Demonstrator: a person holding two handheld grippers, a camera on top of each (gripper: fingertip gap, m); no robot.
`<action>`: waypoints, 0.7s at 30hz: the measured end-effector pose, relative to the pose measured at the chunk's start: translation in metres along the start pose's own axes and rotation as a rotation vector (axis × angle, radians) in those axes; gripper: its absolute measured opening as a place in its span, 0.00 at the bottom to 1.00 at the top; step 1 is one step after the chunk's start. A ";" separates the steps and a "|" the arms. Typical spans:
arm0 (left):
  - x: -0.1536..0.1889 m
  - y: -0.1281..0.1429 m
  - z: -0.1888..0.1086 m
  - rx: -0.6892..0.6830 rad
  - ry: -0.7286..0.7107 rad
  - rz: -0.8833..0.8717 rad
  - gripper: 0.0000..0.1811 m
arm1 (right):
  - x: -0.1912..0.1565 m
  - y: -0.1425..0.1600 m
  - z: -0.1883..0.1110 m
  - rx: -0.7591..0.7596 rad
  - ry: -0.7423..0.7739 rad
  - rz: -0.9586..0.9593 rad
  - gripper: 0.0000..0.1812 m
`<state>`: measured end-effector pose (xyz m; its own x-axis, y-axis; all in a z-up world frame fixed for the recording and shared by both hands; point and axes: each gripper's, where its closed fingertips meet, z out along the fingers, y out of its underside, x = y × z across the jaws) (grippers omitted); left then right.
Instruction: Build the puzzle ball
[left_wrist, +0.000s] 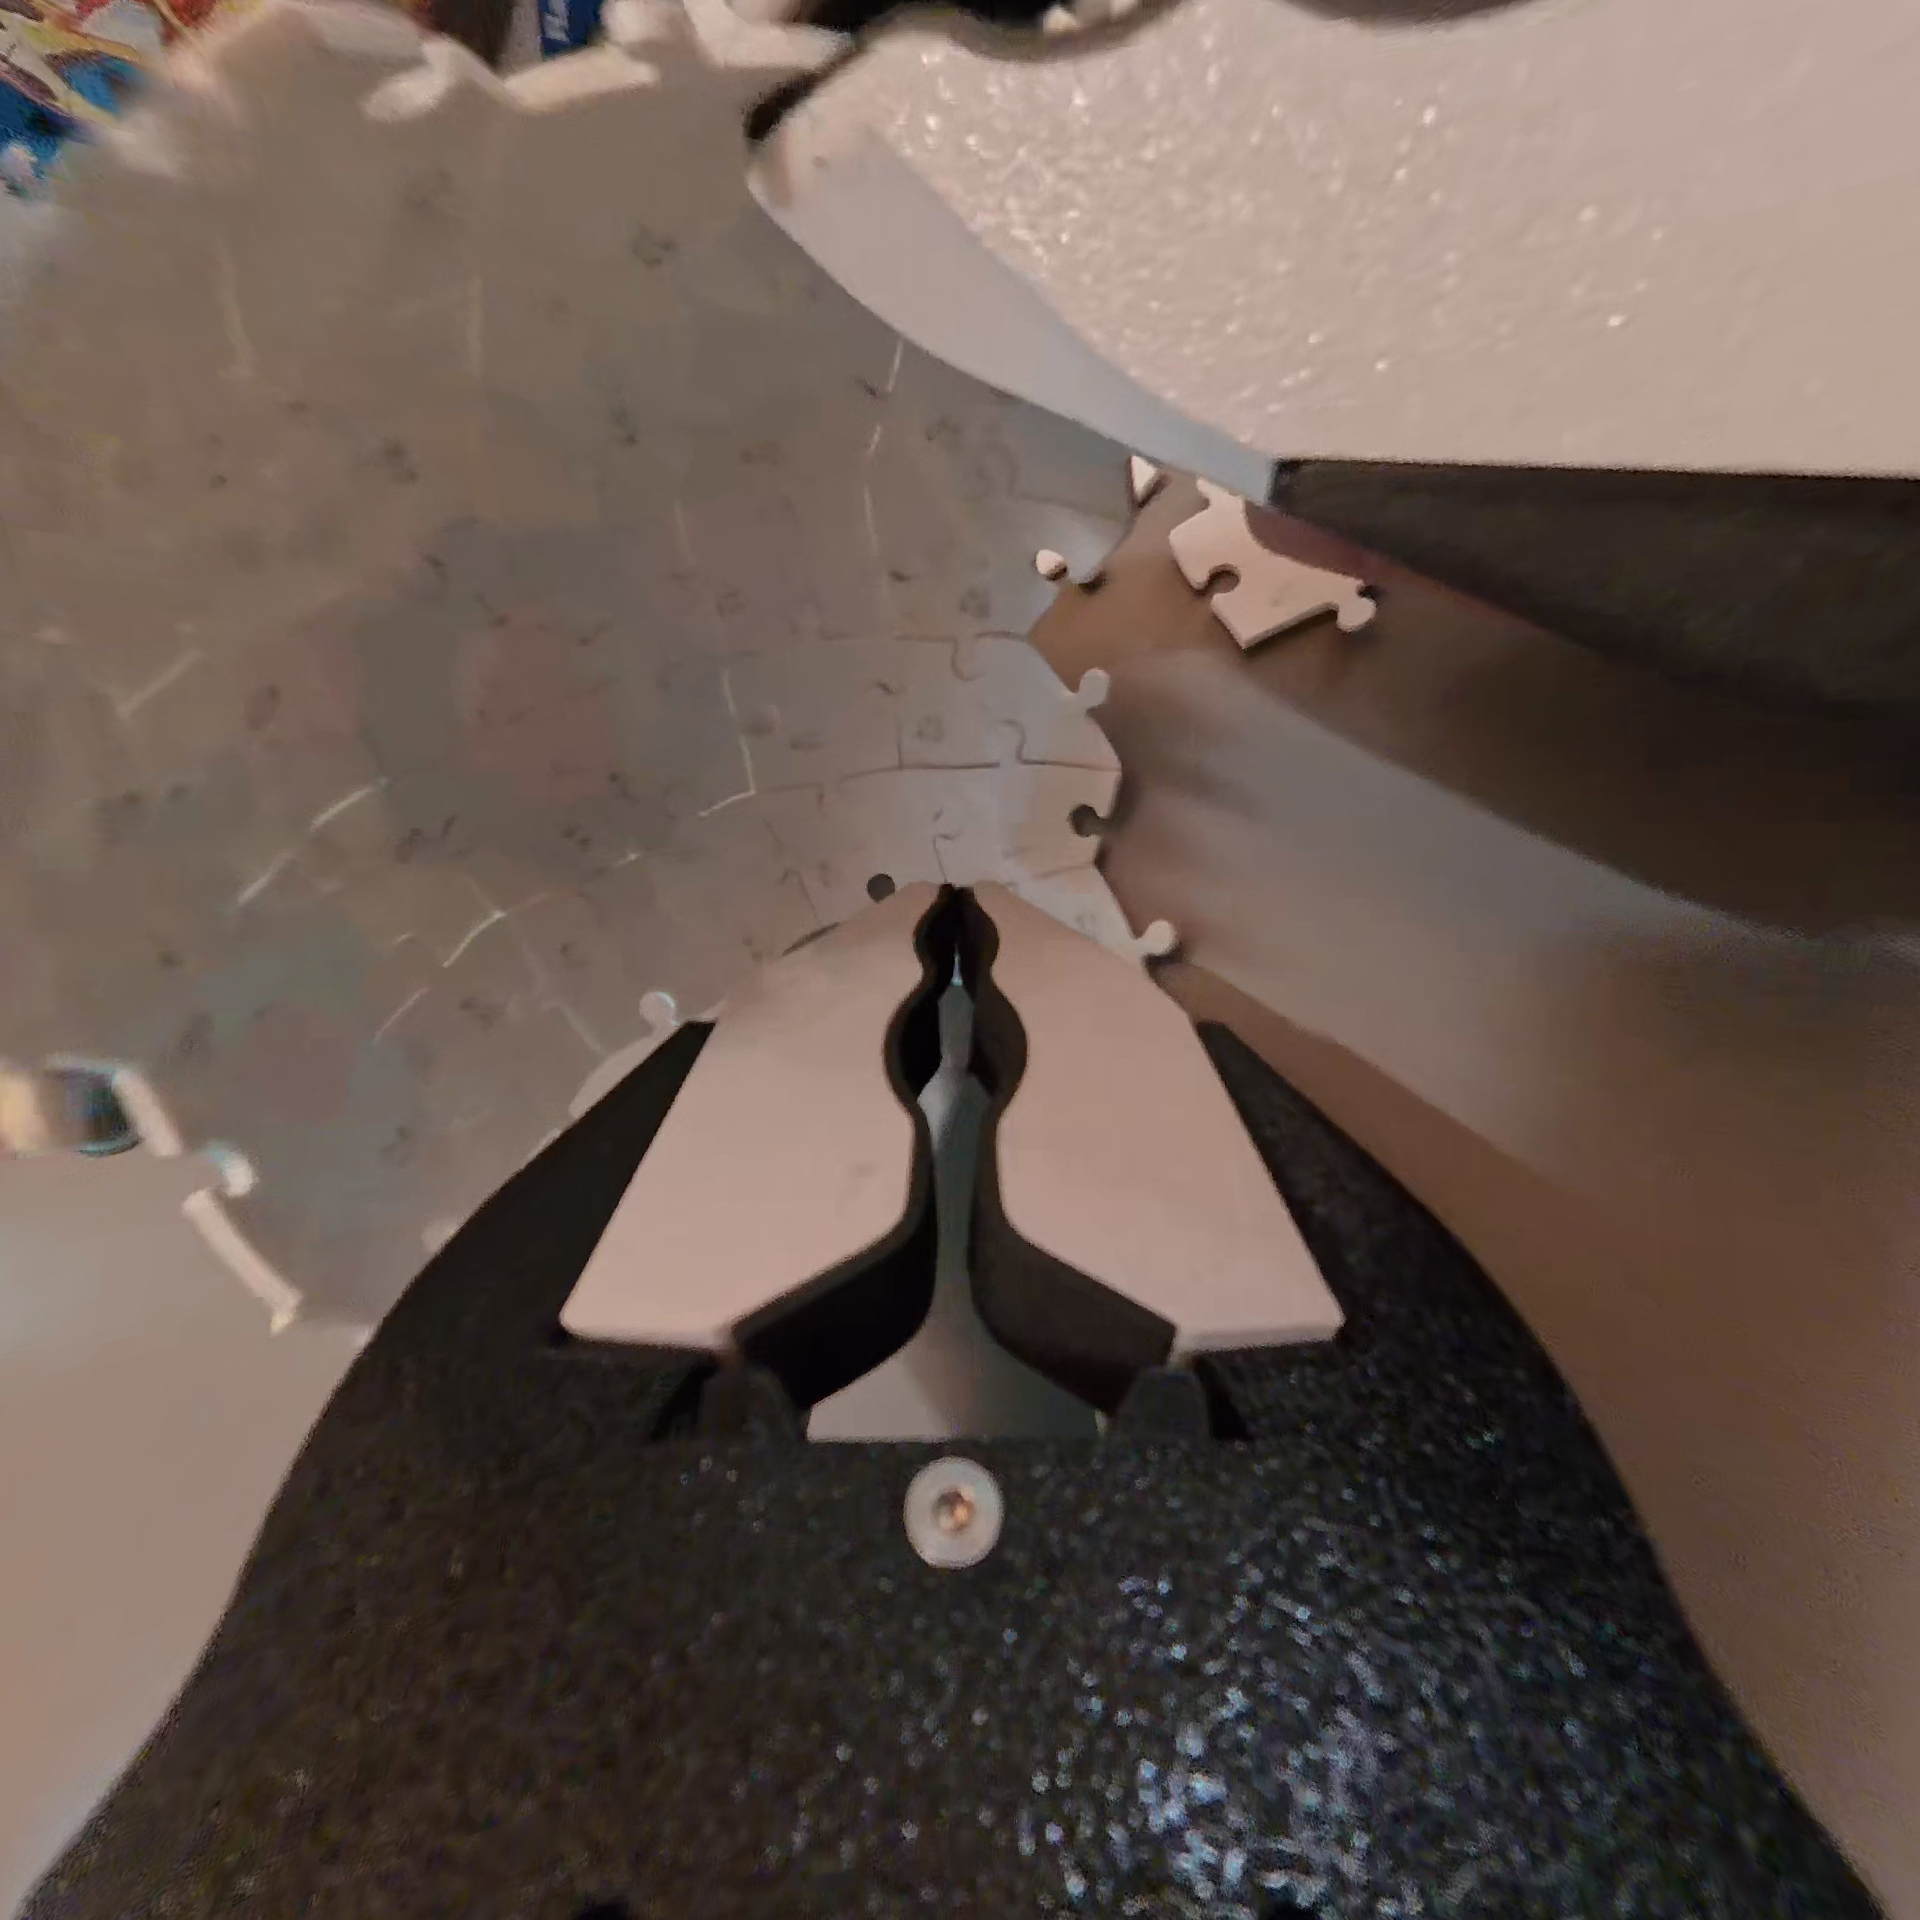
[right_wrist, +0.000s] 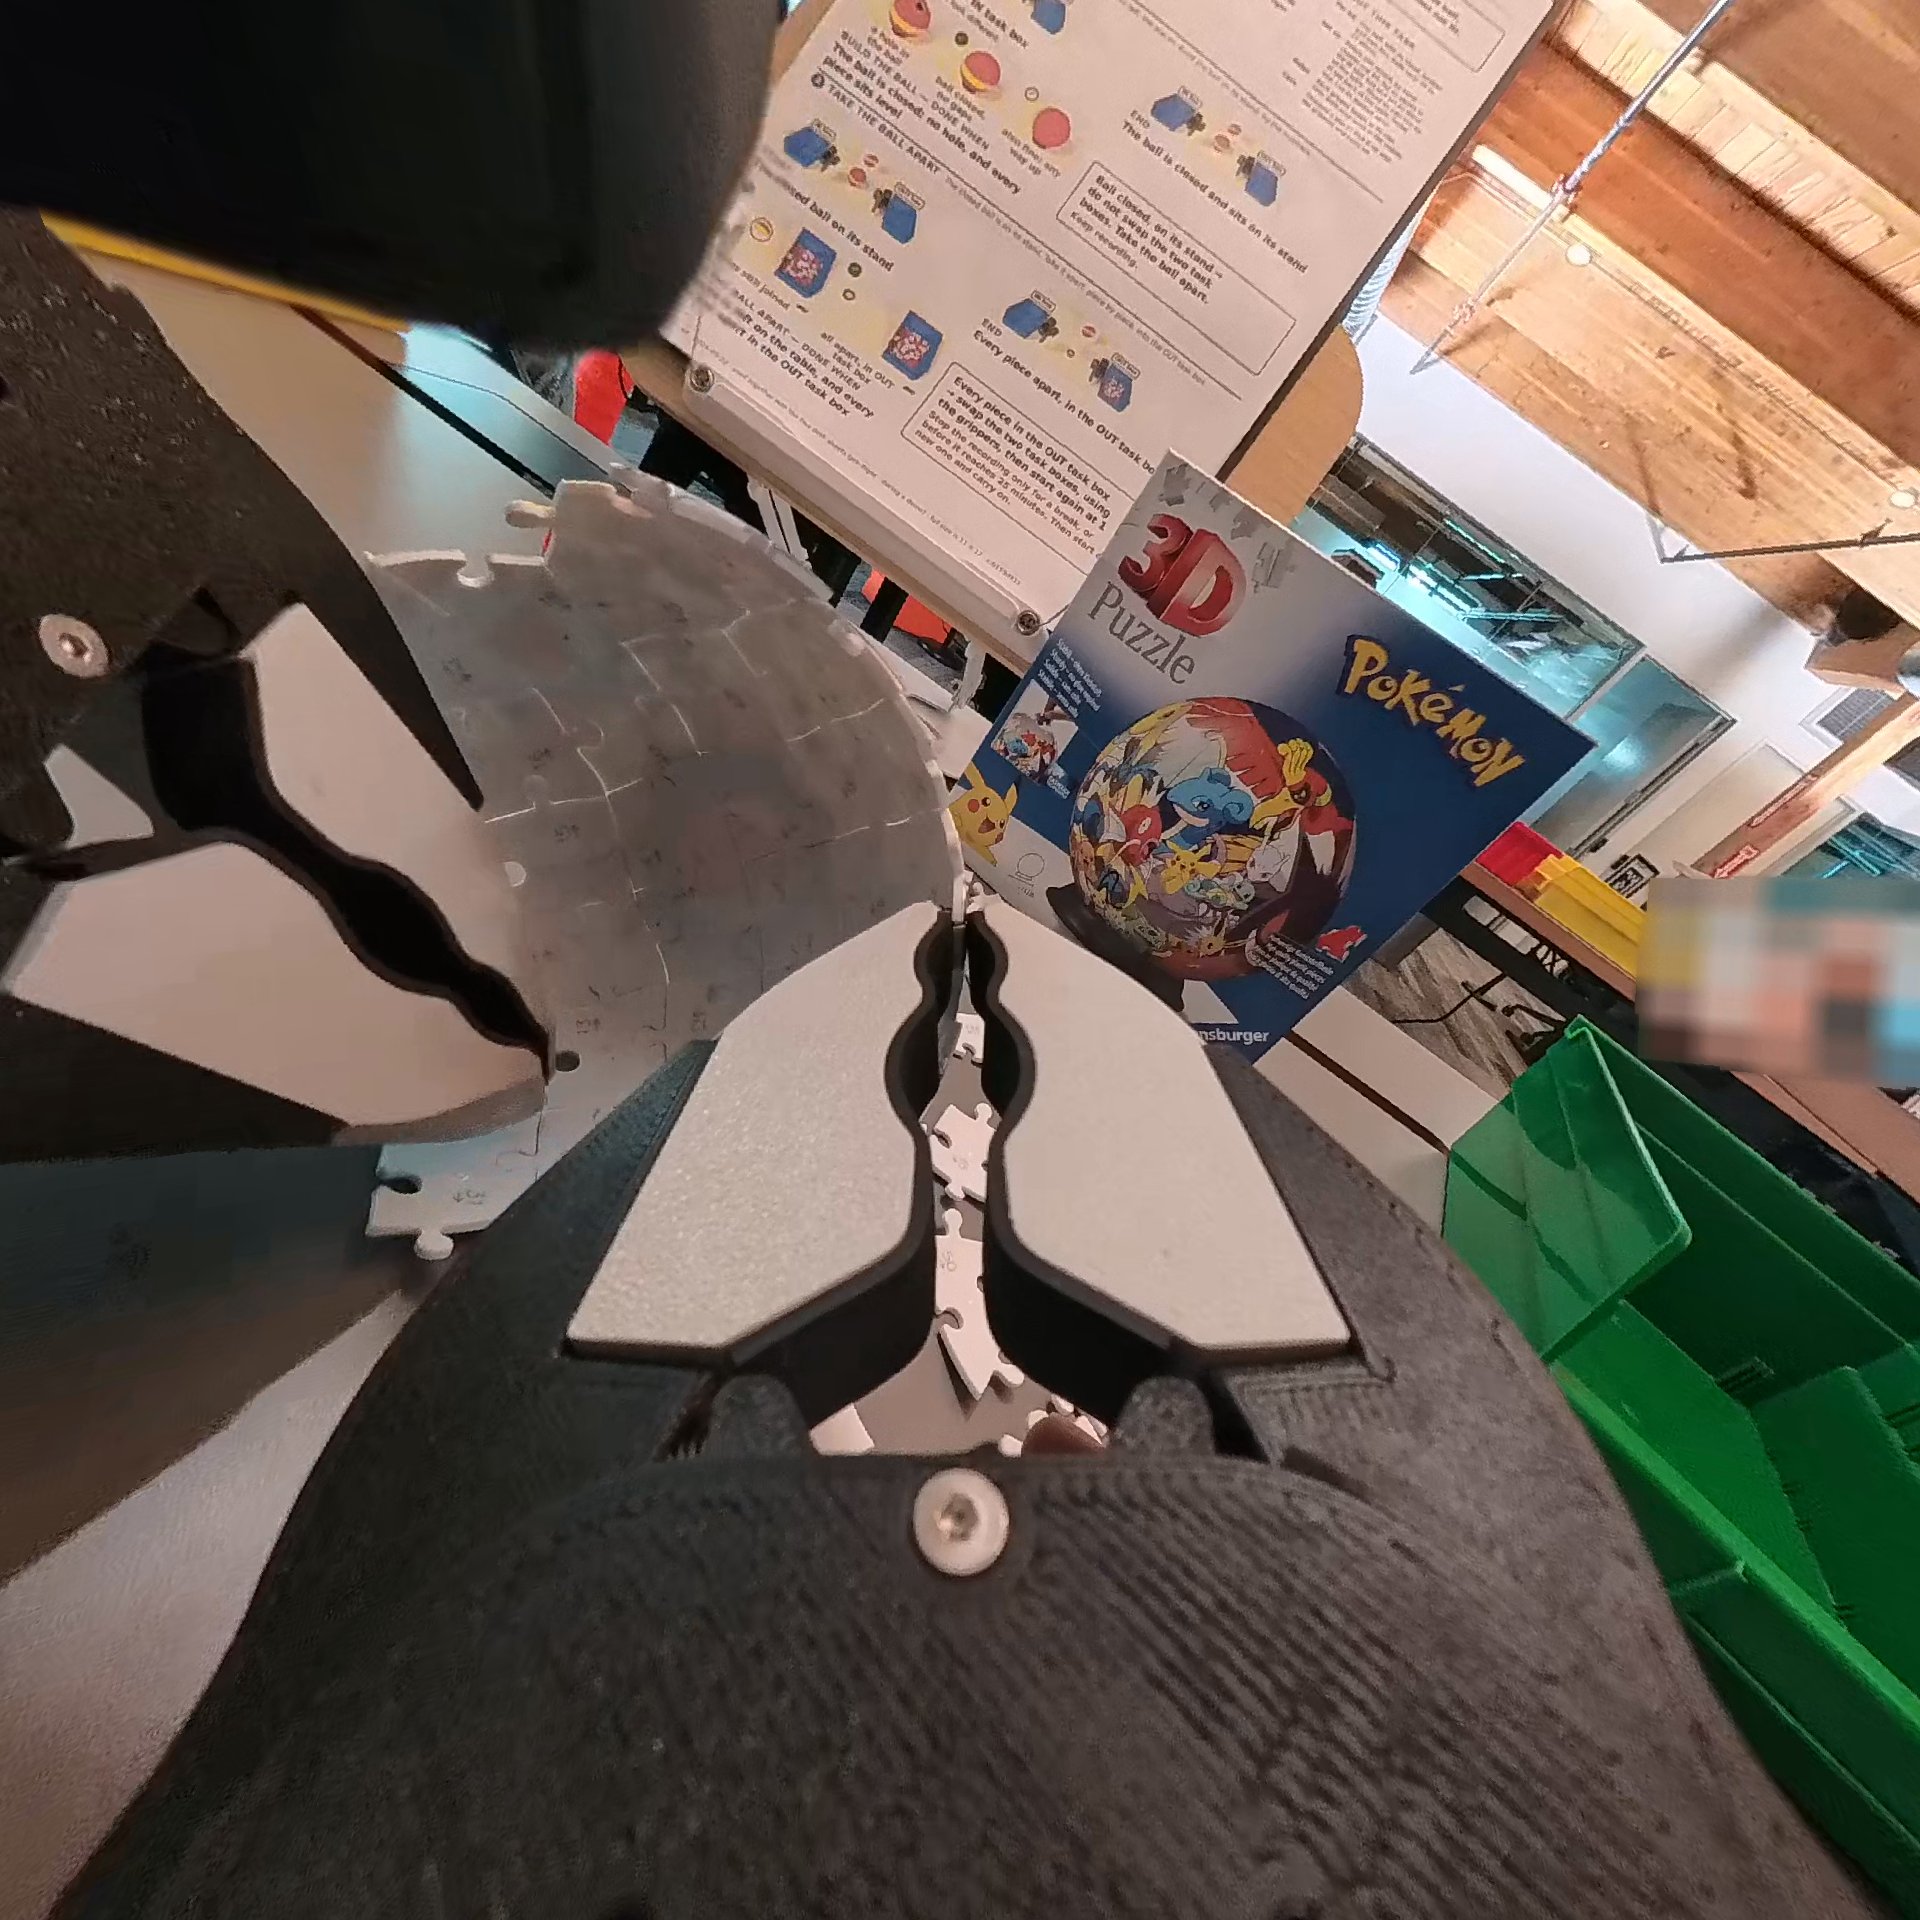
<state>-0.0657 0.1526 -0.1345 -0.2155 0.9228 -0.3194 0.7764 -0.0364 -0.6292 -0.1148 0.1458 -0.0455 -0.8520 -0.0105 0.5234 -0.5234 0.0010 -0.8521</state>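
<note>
Both-handed, each hand-held gripper, left (left_wrist: 951, 902) and right (right_wrist: 961, 914), clamped on the half-built puzzle shell's (right_wrist: 707, 769) rim.

puzzle shell (right_wrist: 717, 790): pale grey | bin (right_wrist: 1704, 1351): green | puzzle box (right_wrist: 1278, 769): blue, multicoloured ball picture

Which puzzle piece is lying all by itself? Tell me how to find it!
In the left wrist view, start at the big curved grey shell of joined pieces that fills the left side. Slide right, past its knobbly edge, onto the brown table. There lies the loose piece, flat and pale, joined to nothing, unlike all the locked-together ones.
</note>
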 end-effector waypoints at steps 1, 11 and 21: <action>0.001 0.002 0.002 -0.012 0.004 0.008 0.00 | 0.000 0.000 0.000 0.000 0.000 0.000 0.01; 0.001 0.002 0.003 -0.044 -0.004 0.050 0.00 | 0.000 0.000 0.000 -0.001 0.000 -0.001 0.01; -0.011 -0.033 -0.039 0.247 -0.016 -0.076 0.04 | 0.001 0.001 0.000 -0.008 0.004 -0.004 0.01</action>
<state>-0.0655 0.1591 -0.0827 -0.2785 0.9202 -0.2750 0.5901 -0.0620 -0.8049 -0.1161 0.1461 -0.0462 -0.8502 -0.0069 0.5264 -0.5265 0.0090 -0.8501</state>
